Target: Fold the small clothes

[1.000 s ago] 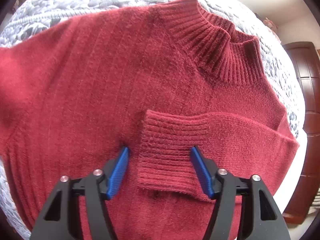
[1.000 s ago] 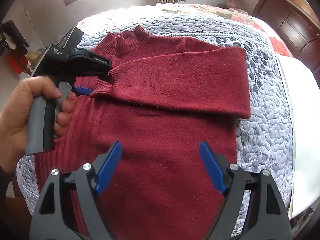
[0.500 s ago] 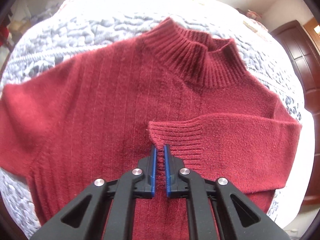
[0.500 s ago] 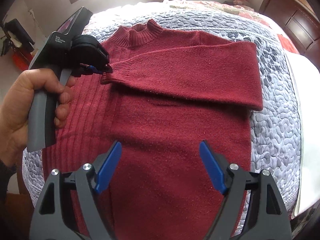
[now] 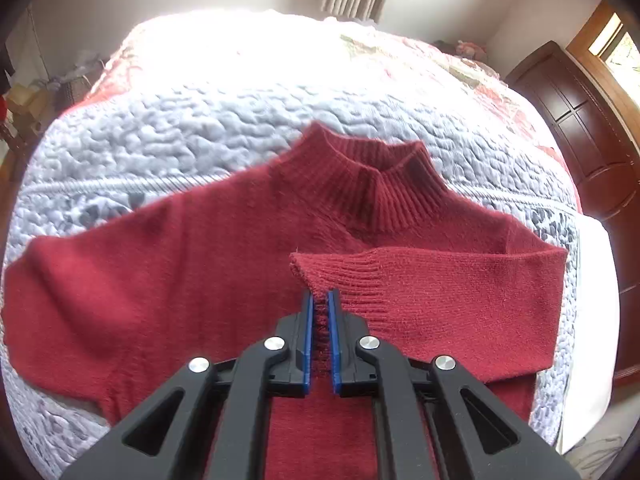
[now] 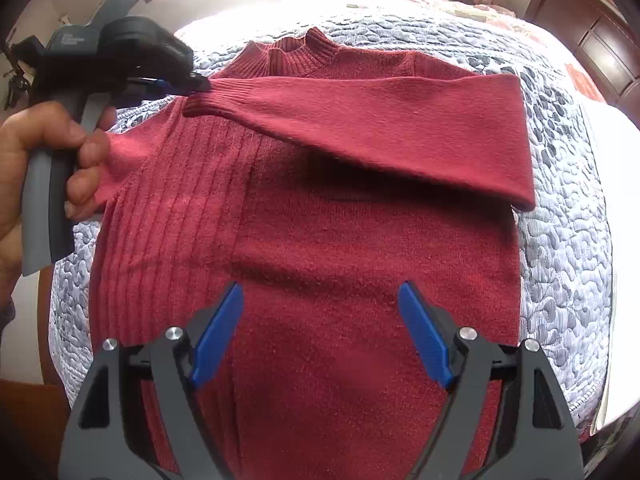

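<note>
The quilted bed (image 5: pixel 168 128) carried the red sweater (image 6: pixel 340 280), lying flat with its collar toward 12 o'clock. One sleeve (image 6: pixel 380 120) was folded across the chest. The left gripper (image 5: pixel 318 308) had its fingers closed on the ribbed cuff (image 5: pixel 340 280) and lifted it a little. The right gripper (image 6: pixel 320 332) hovered above the lower body, fingers wide apart and empty. I judged the cuff should be laid down gently, flat and without a twist.
</note>
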### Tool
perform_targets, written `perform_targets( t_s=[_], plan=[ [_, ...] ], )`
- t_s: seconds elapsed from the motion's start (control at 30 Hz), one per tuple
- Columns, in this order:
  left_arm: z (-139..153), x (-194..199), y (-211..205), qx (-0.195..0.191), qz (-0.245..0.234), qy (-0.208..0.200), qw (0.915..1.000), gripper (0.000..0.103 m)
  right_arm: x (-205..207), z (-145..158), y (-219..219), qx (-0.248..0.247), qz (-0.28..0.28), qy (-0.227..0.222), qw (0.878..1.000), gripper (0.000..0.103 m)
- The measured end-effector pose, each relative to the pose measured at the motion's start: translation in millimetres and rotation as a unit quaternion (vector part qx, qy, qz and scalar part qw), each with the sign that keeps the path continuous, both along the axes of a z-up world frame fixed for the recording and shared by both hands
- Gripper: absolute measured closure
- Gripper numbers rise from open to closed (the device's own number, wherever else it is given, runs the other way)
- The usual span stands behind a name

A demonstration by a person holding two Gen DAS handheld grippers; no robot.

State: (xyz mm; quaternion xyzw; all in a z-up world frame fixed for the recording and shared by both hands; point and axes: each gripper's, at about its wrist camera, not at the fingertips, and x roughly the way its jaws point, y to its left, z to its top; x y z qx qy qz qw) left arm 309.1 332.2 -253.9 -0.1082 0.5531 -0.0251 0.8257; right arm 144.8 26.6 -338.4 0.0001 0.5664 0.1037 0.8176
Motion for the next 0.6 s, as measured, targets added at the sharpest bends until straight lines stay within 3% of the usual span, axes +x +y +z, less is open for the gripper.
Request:
perform_targets(
  t_s=[0.13, 0.33, 0.47, 0.6],
  plan=[
    [-0.9, -9.6, 23.5, 0.018, 0.027, 0.0, 0.9995, 0.096, 0.8, -1.1, -5.0, -0.001, -0.005, 0.0, 1.0, 0.024],
    [-29.4, -18.2, 46.0, 0.026, 0.056, 0.012, 0.998, 0.096, 0.6, -4.2, -12.5, -0.003, -0.014, 0.004, 1.0, 0.024],
    [-33.6, -23.6, 54.6, 0.012, 0.075, 0.004, 0.9971, 0.096, 2.9, -4.3, -18.1, -0.008, -0.021, 0.001, 1.0, 0.024],
    [-43.6, -26.0, 44.0, 0.037, 0.053, 0.014, 0.9978, 0.094, 8.0, -7.3, -26.0, -0.01, -0.028, 0.001, 1.0, 0.024]
  ],
)
